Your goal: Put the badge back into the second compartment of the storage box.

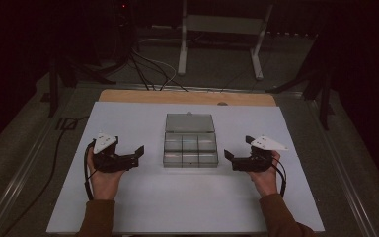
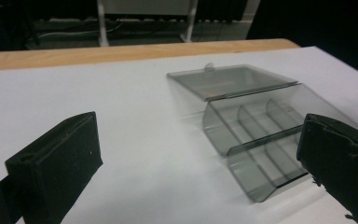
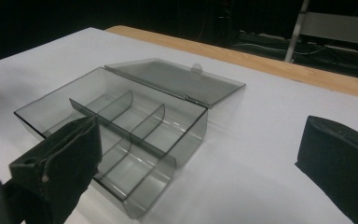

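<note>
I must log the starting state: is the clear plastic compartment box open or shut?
Open. The clear plastic compartment box has its hinged lid folded back flat on the white table, exposing empty compartments.

The worktop (image 1: 187,197) is a white sheet laid over a wooden board, whose bare edge (image 1: 187,97) shows as a tan strip along the far side. Around it lies a grey floor (image 1: 217,69), dimly lit, with the room beyond falling into darkness. A white metal stand (image 1: 222,29) with two slanting legs stands on the floor behind the worktop. Black cables (image 1: 150,69) run across the floor to the left of the stand, and another cable (image 1: 56,143) trails down the worktop's left side. Dark frame legs (image 1: 54,84) rise at far left, and more (image 1: 323,94) at far right. Metal rails (image 1: 19,182) run along both sides of the worktop.
</note>
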Motion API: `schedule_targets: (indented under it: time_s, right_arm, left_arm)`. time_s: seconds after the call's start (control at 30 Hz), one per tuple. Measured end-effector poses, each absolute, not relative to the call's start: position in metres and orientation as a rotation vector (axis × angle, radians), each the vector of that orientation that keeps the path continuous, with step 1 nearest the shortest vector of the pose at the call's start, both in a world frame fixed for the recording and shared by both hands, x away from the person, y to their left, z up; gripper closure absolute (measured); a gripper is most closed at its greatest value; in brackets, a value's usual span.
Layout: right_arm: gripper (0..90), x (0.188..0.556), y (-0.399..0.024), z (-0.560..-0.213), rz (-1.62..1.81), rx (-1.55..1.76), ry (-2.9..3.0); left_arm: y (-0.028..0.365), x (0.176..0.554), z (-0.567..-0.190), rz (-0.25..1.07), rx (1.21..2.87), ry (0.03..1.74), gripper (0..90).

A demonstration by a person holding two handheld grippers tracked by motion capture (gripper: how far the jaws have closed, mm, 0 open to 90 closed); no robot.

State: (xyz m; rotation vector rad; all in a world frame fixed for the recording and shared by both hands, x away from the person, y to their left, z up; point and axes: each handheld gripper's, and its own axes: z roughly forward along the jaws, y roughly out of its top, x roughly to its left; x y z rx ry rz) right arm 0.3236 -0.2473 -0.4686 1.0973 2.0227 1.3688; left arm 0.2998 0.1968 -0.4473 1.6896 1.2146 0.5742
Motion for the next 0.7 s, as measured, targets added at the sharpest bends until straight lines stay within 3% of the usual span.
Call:
schedule_targets:
  time_s: [0.7]
  right_arm:
    - [0.0,0.296,-0.267,-0.475,1.396,1.134,1.949]
  left_arm:
    - [0.211,0.291,-0.462,0.605,1.730,1.269,1.2]
